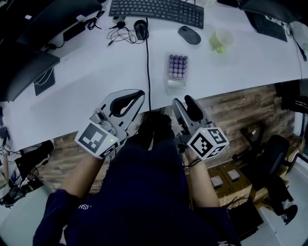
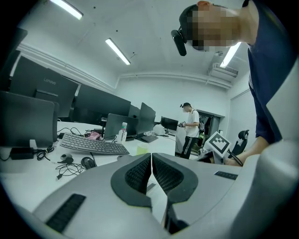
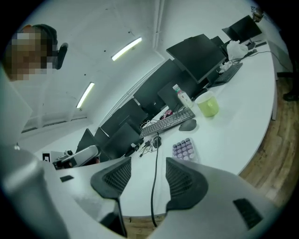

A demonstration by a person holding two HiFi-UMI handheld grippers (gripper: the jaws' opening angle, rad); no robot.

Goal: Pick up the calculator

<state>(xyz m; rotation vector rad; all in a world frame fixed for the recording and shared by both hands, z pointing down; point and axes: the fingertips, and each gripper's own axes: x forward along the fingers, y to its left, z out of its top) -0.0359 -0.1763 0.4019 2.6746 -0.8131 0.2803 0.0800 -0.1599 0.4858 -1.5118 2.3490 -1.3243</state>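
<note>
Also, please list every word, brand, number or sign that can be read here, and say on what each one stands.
"lenovo", faint: on the back of a monitor, left gripper view.
White print on the sleeve: too blurred to read.
Keys of the calculator: too small to read.
Keys of the keyboard: too small to read.
On the marker cubes: black-and-white square patterns only, no letters.

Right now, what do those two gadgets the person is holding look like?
The left gripper and right gripper are light grey plastic shells with black ribbed pads inside the jaws. Each carries a cube of black-and-white square markers. The person wears a navy short-sleeved top.
</note>
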